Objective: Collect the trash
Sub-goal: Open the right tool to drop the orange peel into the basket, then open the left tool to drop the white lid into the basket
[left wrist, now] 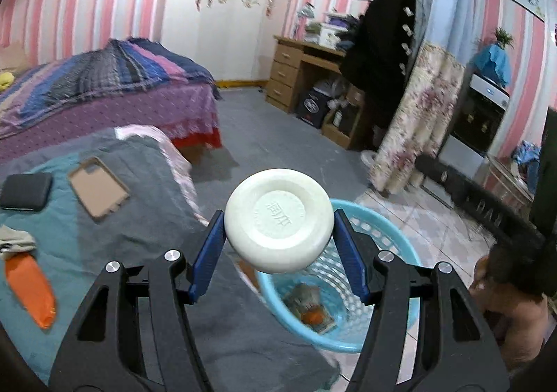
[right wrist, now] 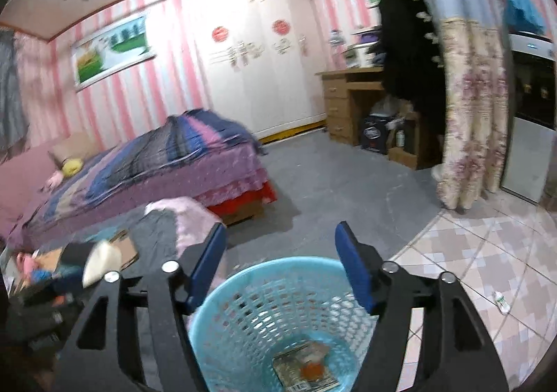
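Note:
My left gripper (left wrist: 278,235) is shut on a round white plastic container (left wrist: 278,220), its embossed base facing the camera, held above the near rim of a light blue perforated basket (left wrist: 390,242). A flat printed wrapper (left wrist: 310,308) lies at the bottom of that basket. In the right wrist view my right gripper (right wrist: 280,249) stands open and empty over the same basket (right wrist: 243,291), where the wrapper (right wrist: 306,367) shows on the bottom. The left gripper with the white container (right wrist: 101,261) appears blurred at the left.
A grey-covered surface (left wrist: 115,218) at the left holds a tan phone case (left wrist: 98,187), a dark pouch (left wrist: 26,191) and an orange packet (left wrist: 31,291). Behind are a purple bed (left wrist: 104,93), a wooden desk (left wrist: 299,68) and a floral curtain (left wrist: 417,113). A small bottle (right wrist: 500,301) lies on the tiled floor.

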The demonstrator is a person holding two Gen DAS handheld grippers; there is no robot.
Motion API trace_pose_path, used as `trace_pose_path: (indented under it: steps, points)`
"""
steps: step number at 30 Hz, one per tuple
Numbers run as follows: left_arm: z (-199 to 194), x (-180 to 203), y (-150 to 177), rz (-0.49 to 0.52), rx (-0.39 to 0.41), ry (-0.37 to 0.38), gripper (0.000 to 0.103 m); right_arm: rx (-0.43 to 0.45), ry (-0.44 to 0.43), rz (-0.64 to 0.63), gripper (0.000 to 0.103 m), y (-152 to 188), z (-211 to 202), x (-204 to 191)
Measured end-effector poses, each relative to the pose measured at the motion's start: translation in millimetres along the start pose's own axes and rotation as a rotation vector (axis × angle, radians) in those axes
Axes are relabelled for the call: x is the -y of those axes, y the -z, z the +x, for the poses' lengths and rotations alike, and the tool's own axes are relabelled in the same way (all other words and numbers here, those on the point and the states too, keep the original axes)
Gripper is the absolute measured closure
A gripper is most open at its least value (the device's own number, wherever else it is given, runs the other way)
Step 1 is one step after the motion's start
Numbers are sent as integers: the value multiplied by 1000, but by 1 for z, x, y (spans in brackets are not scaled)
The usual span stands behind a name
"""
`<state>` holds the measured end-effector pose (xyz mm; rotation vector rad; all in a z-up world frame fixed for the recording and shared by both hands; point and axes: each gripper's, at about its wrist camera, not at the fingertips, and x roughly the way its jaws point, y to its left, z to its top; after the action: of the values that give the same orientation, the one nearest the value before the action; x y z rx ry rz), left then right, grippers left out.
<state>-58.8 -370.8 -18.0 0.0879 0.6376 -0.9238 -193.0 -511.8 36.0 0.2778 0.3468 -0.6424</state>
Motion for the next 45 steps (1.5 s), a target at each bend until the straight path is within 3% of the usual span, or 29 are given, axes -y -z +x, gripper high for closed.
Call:
trace_pose_path:
  steps: [5,7,11,19,24,29,39,45]
  points:
    - [22,42,-1,55,-48,41,42,23,88,43,33,-4,-6,22]
    - [30,52,-1,71,-78,47,22,44,101,71,33,-6,-11,30]
    - [22,45,-6,49,-51,25,14,82,111,49,33,-11,-22,32]
    - [-52,-59,-8,-15,45,-187,11,77,-1,-7,33,-11,-20,7]
    - [-112,-139,7,-40,79,-371,10,70,-113,-93,32,-11,-23,-39]
    - [-169,-220,26,-151,149,-525,9,72,-216,-175,29,-2,-27,-90]
    - [-222,-308,52,-309,203,-598,9,28,-430,-292,20,23,-31,-210]
    - [-239,-348,72,-420,196,-628,9,-34,-559,-360,14,18,-15,-292]
